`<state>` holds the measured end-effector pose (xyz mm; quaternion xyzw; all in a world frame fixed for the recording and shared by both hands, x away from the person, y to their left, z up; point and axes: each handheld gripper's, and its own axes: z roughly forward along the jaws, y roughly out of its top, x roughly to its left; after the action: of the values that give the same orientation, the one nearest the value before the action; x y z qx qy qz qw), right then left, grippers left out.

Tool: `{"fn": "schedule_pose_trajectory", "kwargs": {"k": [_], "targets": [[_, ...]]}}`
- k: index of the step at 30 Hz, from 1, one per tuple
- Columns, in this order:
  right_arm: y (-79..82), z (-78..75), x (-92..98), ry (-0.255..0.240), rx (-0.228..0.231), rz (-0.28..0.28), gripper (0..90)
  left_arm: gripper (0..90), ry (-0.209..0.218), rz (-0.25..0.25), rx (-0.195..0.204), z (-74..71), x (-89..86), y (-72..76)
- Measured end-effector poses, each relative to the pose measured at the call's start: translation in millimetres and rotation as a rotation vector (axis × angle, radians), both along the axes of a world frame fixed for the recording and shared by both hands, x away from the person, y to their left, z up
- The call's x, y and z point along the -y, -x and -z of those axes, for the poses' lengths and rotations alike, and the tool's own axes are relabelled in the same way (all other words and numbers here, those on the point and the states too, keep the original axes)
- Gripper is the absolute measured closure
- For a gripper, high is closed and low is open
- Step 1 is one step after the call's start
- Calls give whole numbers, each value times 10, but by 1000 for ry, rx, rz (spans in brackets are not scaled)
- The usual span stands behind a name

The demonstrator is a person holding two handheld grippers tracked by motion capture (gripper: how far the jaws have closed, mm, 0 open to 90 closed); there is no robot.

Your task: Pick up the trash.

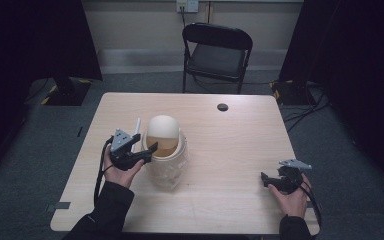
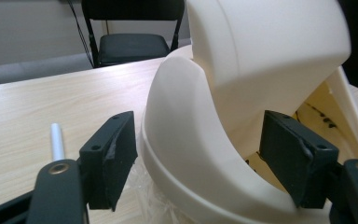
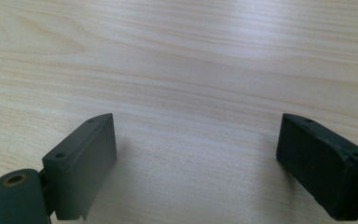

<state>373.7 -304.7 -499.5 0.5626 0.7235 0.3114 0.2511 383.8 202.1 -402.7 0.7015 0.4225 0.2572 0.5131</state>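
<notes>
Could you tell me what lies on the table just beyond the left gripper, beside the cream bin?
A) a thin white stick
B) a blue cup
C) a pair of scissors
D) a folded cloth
A: a thin white stick lies flat on the table left of the cream bin, just beyond the left gripper.

Cream swing-lid bin (image 1: 165, 150) stands mid-table, its lid tilted open.

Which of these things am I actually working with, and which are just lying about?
In the job: cream bin with its swing lid; left gripper, jaws open around the bin's rim.
Lying about: white stick, folding chair, right gripper, open over bare table.
</notes>
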Motion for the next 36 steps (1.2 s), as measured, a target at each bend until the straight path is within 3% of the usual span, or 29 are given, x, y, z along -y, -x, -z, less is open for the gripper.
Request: {"fn": "schedule_pose_trajectory", "kwargs": {"k": [5, 7, 9, 16, 23, 27, 28, 31, 36], "targets": [[0, 0, 0, 1, 0, 0, 112, 274, 16, -7, 25, -51, -173, 105], [0, 0, 0, 0, 0, 0, 112, 268, 44, -5, 28, -63, -255, 136], [0, 0, 0, 0, 0, 0, 112, 277, 27, -31, 33, -77, -338, 162], [0, 0, -1, 1, 1, -1, 112, 281, 34, -95, 11, 15, -616, 152], [0, 0, 0, 0, 0, -1, 112, 326, -45, -134, -76, 341, -729, 14], [0, 0, -1, 0, 0, 0, 112, 374, -119, -133, -174, 644, -716, -114], [0, 0, -1, 0, 0, 0, 112, 386, -119, -133, -174, 644, -716, -114], [0, -1, 0, 1, 0, 0, 112, 406, -157, -129, -233, 815, -677, -180], [0, 0, 0, 0, 0, 0, 112, 478, -204, -130, -266, 889, -628, -218]]}}
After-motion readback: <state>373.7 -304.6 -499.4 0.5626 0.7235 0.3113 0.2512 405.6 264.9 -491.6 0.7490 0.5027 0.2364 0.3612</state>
